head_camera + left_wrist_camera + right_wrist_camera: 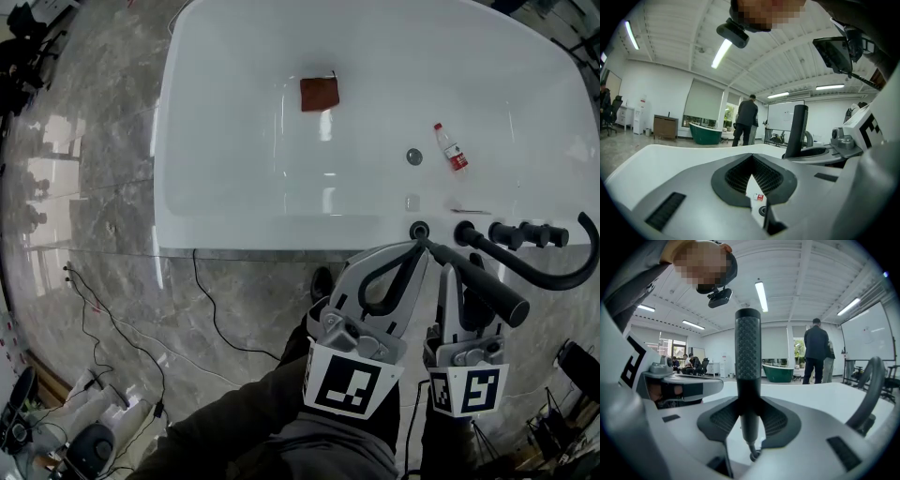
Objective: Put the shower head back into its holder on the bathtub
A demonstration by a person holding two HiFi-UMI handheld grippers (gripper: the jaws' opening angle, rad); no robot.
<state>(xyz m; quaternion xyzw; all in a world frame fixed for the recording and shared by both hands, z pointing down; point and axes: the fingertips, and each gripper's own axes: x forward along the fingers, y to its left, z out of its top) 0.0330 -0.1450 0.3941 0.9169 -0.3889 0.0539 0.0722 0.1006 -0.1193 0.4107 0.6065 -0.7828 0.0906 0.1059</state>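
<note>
The black shower head (478,281) has a textured handle (747,357) that stands upright between the pads of my right gripper (450,274), which is shut on it. Its thin lower end (753,454) sits at the round holder (419,230) on the white bathtub rim (281,234); whether it is seated I cannot tell. My left gripper (415,247) is shut with nothing in it, its tips just left of the holder. In the left gripper view the shower head (798,131) rises to the right of the shut left gripper (752,159).
Black tap knobs (511,234) and a curved spout (572,272) line the rim right of the holder. Inside the tub lie a red-brown cloth (319,94), a small bottle (451,147) and the drain (413,157). Cables (122,328) trail over the marble floor.
</note>
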